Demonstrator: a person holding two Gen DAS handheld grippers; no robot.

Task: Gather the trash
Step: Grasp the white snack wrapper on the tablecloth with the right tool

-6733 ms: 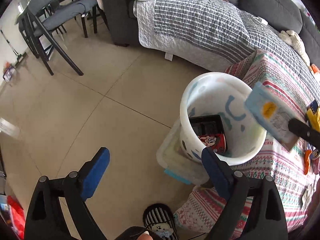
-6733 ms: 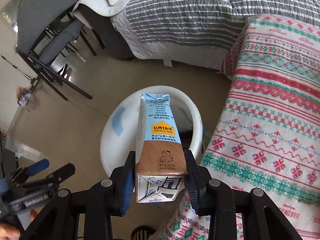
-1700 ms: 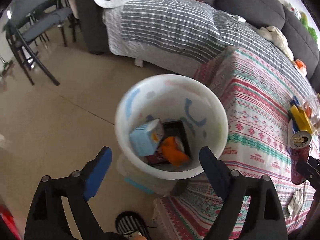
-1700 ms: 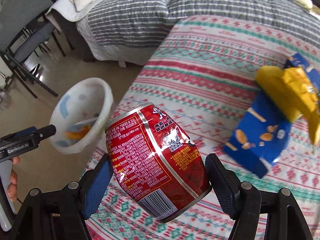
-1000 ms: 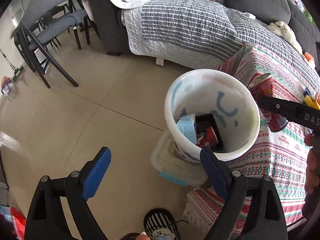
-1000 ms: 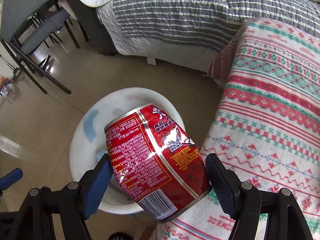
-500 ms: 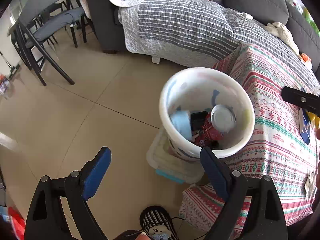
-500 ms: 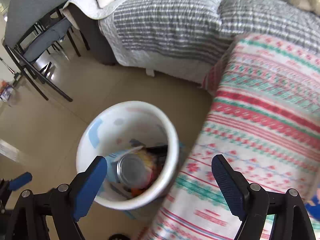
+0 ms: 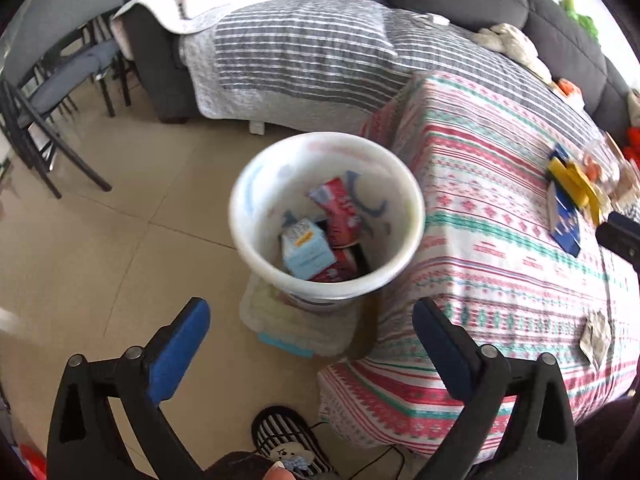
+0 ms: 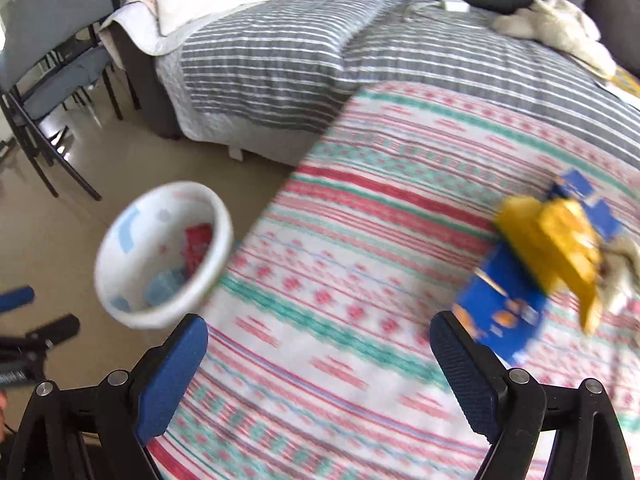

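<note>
Your left gripper (image 9: 310,344) and right gripper (image 10: 320,364) both angle downward, jaws having just spread wide, nothing between the blue pads (image 10: 172,380).

A white plastic bin with pale blue marks (image 9: 256,184) holds a red can (image 9: 338,210) and a light-blue carton (image 9: 306,250) beside a red-and-green patterned white tablecloth (image 9: 500,248).

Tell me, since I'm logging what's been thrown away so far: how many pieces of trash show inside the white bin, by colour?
Red drink can: 1
Light blue milk carton: 1
Red pack under them: 1
Total visible in the white plastic bin: 3
</note>
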